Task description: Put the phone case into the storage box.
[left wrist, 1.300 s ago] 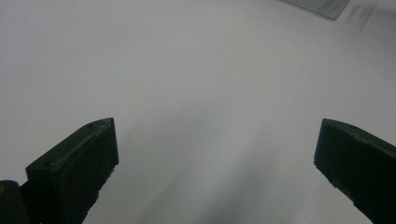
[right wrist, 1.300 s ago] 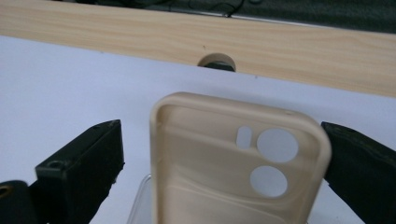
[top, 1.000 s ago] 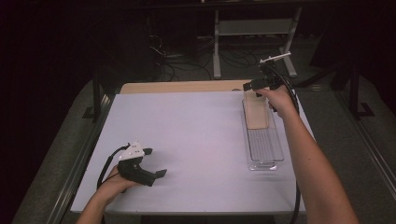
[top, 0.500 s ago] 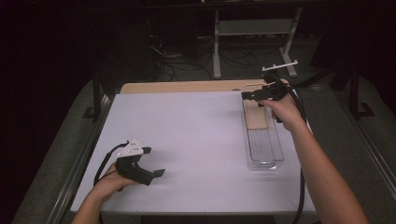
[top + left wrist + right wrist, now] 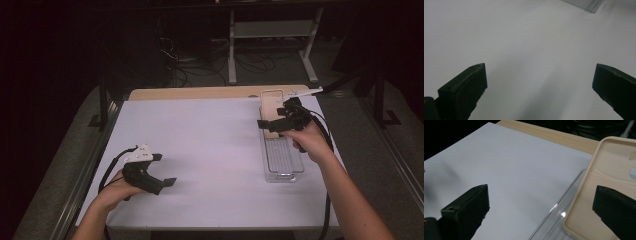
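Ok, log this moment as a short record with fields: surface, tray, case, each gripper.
surface: white sheet over a wooden table
tray: clear plastic tray, long, at the right side of the sheet
case: beige phone case lying in the tray's far end, inner side up
right gripper: jaws open, over the case, nothing held
left gripper: jaws open, low over bare sheet at the near left, nothing held

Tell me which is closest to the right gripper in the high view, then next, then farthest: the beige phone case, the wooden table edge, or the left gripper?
1. The beige phone case, right beneath the right gripper, lying in the clear tray.
2. The wooden table edge, along the far side.
3. The left gripper, at the near left corner.
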`<state>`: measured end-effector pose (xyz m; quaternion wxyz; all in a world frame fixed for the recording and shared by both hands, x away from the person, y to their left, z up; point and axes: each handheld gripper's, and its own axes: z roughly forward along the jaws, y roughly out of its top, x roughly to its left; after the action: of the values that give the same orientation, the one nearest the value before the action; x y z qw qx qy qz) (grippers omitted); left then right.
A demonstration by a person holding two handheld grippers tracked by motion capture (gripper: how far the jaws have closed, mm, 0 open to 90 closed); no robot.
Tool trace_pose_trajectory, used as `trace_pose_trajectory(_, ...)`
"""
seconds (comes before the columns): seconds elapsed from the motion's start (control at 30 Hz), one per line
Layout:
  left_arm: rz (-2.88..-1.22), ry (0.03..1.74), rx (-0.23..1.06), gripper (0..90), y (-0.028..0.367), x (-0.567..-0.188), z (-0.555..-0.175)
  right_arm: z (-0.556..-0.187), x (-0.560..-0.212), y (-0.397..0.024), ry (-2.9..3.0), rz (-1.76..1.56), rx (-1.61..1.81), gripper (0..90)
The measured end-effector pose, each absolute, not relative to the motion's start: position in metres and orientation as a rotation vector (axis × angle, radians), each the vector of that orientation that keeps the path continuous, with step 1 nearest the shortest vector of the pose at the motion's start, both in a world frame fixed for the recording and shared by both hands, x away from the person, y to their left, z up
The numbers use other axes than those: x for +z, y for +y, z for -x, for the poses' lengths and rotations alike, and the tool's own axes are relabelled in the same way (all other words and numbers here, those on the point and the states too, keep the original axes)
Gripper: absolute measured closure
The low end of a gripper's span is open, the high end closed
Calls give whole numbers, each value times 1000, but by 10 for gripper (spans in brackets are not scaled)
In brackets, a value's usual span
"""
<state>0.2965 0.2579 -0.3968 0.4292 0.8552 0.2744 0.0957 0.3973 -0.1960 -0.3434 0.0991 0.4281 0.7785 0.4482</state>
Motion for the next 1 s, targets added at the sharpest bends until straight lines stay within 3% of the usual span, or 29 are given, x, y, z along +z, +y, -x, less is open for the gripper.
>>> trace_pose_trajectory(1.0,-2137,648,246,0,259,-390,-297,-307,-384,-212,2369,-1072,1377,4)
